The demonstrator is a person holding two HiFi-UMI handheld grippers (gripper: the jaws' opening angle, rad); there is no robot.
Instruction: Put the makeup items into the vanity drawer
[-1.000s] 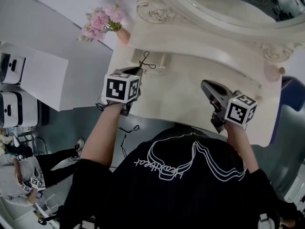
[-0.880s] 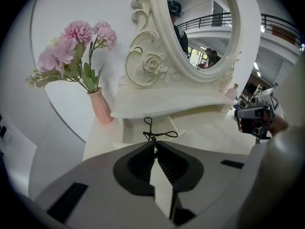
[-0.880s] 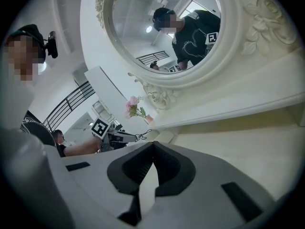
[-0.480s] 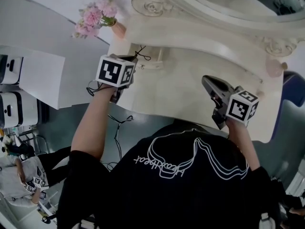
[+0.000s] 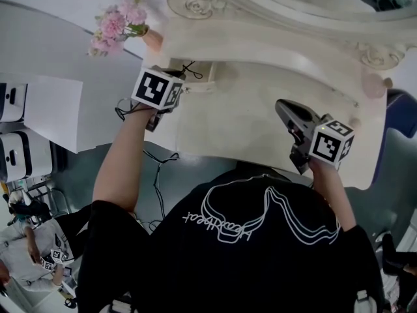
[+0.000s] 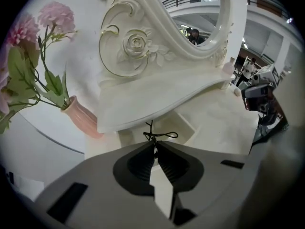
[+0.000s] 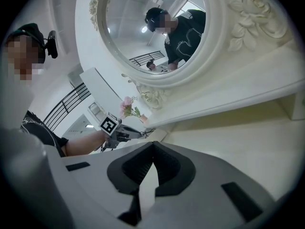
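left gripper has slid up and left across the vanity since a second ago, ending nearer the pink flowers. right gripper sits above the tabletop, jaws closed on nothing. left tips are right by the small open drawer, pinching a thin black looped cord
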